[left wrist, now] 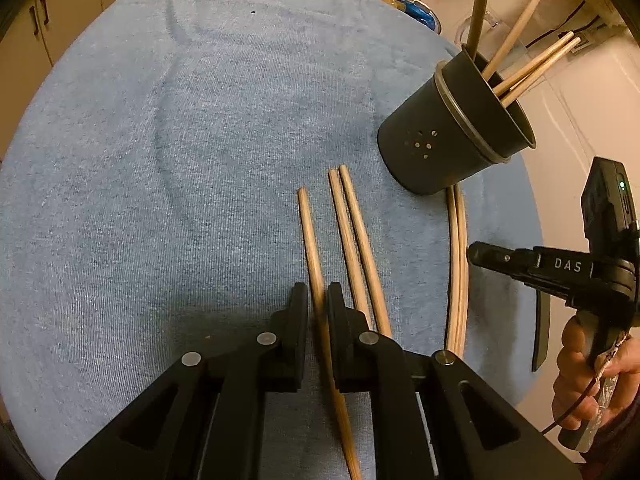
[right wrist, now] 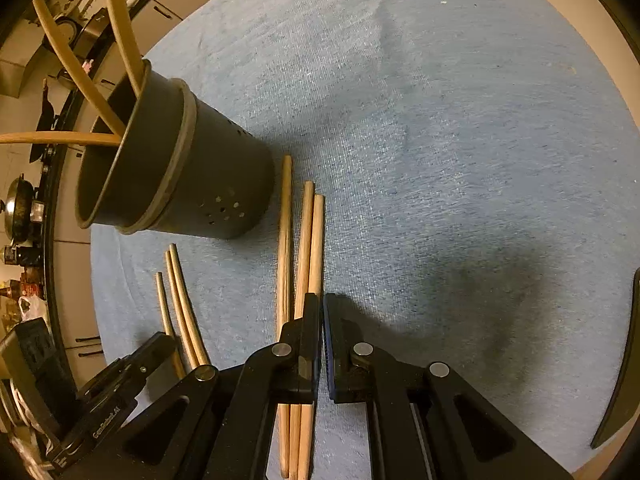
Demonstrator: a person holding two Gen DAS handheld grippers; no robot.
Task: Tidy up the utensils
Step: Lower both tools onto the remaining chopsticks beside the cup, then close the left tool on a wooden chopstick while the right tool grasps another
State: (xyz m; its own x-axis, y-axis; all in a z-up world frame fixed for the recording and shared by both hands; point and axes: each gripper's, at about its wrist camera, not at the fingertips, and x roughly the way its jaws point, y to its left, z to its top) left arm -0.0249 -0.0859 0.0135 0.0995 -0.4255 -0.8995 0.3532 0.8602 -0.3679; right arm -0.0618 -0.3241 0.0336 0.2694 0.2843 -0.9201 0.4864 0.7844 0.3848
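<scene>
Clamping one loose chopstick (left wrist: 310, 240) between the jaws of our left gripper (left wrist: 318, 300), we are at the pick-up step of clearing the wooden sticks off the blue towel (left wrist: 180, 160) that covers the surface. Our jaws sit tight on the stick's shaft, with its blunt end pointing away from us toward the dark holder cup (left wrist: 452, 136).

Our right gripper (right wrist: 322, 320) has its jaws closed too. In its own wrist view they look shut with nothing between the pads, and the nearest chopstick pair (right wrist: 310, 240) lies just to their left side, so we judge that hand has no hold.

The cup stands upright on the towel, already carrying several sticks (left wrist: 520, 68). Two thinner sticks (left wrist: 458, 260) lie beside its base.

Next we judge the held stick must be lifted clear, tipped upright and lowered into the cup's mouth without knocking the cup. Our right hand (left wrist: 588, 368) would need to open its jaws and reseat around a stick before it can lift.
</scene>
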